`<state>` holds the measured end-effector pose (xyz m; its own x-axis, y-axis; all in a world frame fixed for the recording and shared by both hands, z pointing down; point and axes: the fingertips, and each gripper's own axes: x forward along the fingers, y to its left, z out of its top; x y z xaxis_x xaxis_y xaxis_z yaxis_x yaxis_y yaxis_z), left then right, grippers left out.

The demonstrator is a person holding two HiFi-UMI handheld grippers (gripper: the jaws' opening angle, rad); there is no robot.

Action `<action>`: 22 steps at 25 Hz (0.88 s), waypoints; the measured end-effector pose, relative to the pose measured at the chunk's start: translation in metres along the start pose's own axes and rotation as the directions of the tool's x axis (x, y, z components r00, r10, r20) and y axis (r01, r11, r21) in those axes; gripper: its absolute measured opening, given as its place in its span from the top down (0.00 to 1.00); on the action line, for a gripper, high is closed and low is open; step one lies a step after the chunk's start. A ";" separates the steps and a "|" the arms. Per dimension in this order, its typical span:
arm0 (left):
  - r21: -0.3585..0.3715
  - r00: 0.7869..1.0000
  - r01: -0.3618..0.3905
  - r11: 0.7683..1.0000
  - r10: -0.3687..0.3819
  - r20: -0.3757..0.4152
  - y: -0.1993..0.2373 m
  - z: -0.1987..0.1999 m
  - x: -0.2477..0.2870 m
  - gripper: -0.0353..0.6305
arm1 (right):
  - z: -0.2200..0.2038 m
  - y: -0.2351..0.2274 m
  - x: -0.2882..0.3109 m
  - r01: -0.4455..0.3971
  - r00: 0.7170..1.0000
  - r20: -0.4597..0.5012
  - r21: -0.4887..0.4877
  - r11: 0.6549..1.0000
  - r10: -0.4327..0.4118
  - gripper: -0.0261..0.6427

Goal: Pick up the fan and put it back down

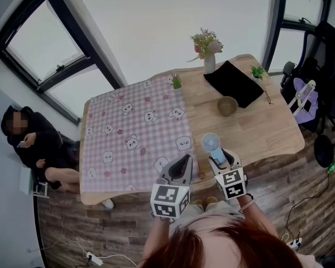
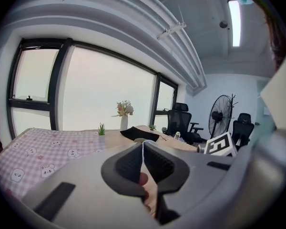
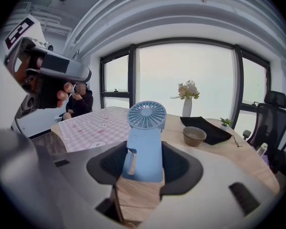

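Right gripper [image 3: 144, 165]: jaws stand wide and are clamped on the handle of the blue fan [image 3: 145, 142], one pad on each side. The fan is upright, with its round grille above the jaws and facing the camera. From the head view the fan [image 1: 210, 143] sits over the front edge of the bench [image 1: 268, 127], just right of the pink checked cloth [image 1: 137, 133]. I cannot tell whether its base touches the wood.

Left gripper [image 2: 143, 159]: jaws together, pads meeting, nothing between them. In the head view it hangs just beside the right gripper [image 1: 219, 158], at the front edge of the bench.

Elsewhere on the bench:
- A tan bowl [image 1: 227, 105] sits just beside a black pouch [image 1: 234, 82].
- A vase of flowers [image 1: 209, 57] stands at the far edge.
- A small green plant [image 1: 176, 81] stands by the corner of the cloth.

A person [image 1: 36, 144] sits at the left, off the bench.
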<state>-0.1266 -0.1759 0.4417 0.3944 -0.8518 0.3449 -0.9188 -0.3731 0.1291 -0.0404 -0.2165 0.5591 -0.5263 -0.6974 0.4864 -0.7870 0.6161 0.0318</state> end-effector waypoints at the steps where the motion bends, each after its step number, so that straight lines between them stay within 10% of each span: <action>1: 0.003 1.000 -0.004 1.000 0.004 0.001 0.001 0.001 0.000 0.93 | 0.004 -0.001 -0.002 0.004 1.000 0.010 -0.001 1.000 -0.004 0.64; 22: 0.011 0.999 -0.036 0.999 0.036 0.028 0.005 0.015 -0.004 0.93 | 0.067 -0.016 -0.041 0.056 0.982 0.180 -0.025 0.998 -0.050 0.64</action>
<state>-0.1325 -0.1798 0.4274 0.3613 -0.8746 0.3234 -0.9323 -0.3458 0.1064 -0.0279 -0.2221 0.4803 -0.5355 -0.7819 0.3191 -0.8066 0.5855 0.0810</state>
